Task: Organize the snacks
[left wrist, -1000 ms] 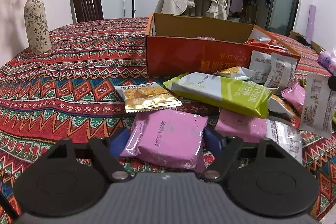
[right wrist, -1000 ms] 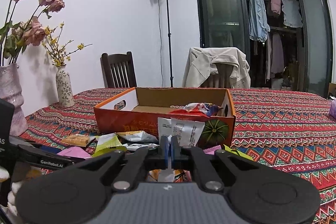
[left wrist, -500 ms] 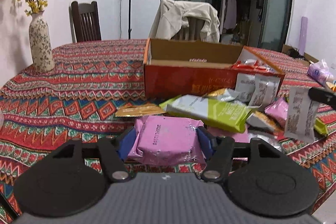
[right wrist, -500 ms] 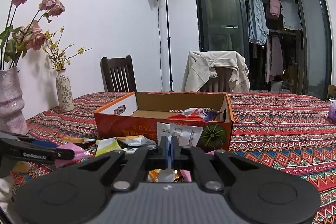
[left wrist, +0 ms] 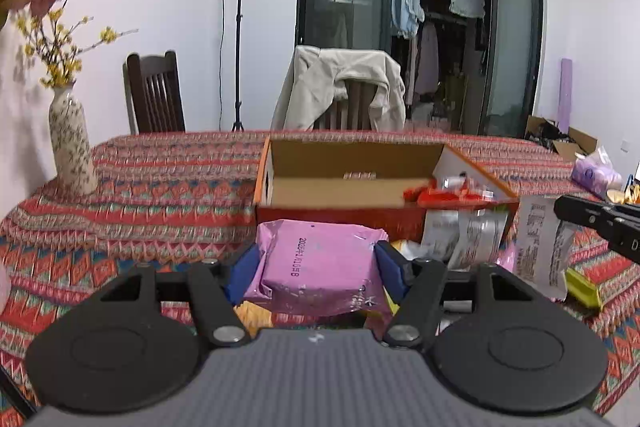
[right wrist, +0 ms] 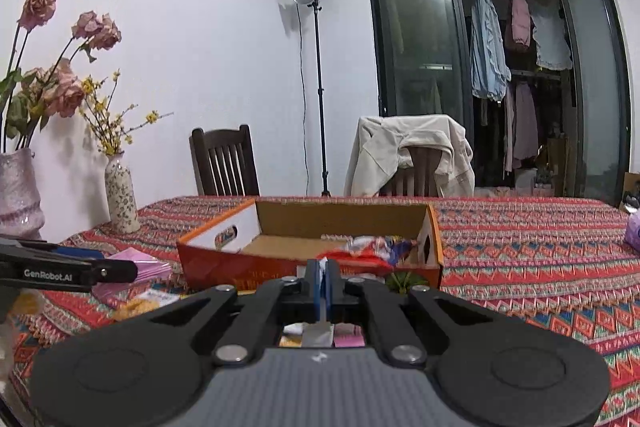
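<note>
Lifting higher than before, left tool [left wrist: 316, 259] clamps pink packet [left wrist: 316, 263]; right tool [right wrist: 323, 277] pinches white wrapper [left wrist: 540, 247].

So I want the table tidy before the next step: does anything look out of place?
Yes. Several loose packets lie heaped on the tablecloth against the front of the box rather than inside it. Each gripper holds one more: the left gripper a pink packet, the right gripper a white packet.

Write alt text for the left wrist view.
The left hand-held gripper grips a pink snack packet, raised in front of an open orange cardboard box on a patterned tablecloth. At right, another gripper holds a white packet.
</note>
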The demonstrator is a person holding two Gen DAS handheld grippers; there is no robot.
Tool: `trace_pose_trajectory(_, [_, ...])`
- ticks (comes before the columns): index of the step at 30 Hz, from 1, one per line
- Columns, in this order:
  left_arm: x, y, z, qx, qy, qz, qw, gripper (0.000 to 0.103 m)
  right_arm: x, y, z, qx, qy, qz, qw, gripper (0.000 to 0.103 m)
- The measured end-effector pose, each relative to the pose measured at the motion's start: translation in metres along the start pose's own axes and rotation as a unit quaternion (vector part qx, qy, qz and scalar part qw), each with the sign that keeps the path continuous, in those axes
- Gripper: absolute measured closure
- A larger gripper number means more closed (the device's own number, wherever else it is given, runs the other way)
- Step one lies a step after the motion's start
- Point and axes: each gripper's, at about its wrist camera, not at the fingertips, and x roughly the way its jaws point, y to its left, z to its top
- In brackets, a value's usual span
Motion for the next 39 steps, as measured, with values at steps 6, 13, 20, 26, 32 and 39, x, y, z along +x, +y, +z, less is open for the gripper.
trace_pose_trajectory(6, [0.011,-0.009,0.031,0.000,-0.030,-0.001,0.9995,0.038,0.015,0.006,0.025,-0.007,-0.025,0.006,1.000,0.100])
trace_pose_trajectory(13, [0.032,-0.020,0.065,-0.003,-0.054,0.003,0.9985,0.038,0.049,0.013,0.053,-0.012,-0.040,0.012,0.999,0.100])
trace_pose_trajectory(20, [0.064,-0.025,0.091,-0.026,-0.047,0.013,0.9985,0.038,0.096,0.010,0.078,0.000,-0.037,0.009,0.999,0.100])
trace_pose_trajectory(26, [0.109,-0.021,0.095,-0.053,-0.035,0.024,0.9977,0.038,0.143,0.007,0.083,0.014,-0.017,0.008,1.000,0.100])
trace_pose_trajectory(32, [0.157,-0.013,0.079,-0.058,-0.024,0.047,0.9970,0.038,0.182,-0.003,0.069,0.038,0.000,0.010,0.999,0.100])
trace_pose_trajectory(39, [0.180,-0.008,0.067,-0.042,-0.006,0.049,0.9979,0.037,0.207,-0.012,0.046,0.053,0.018,0.010,0.998,0.100])
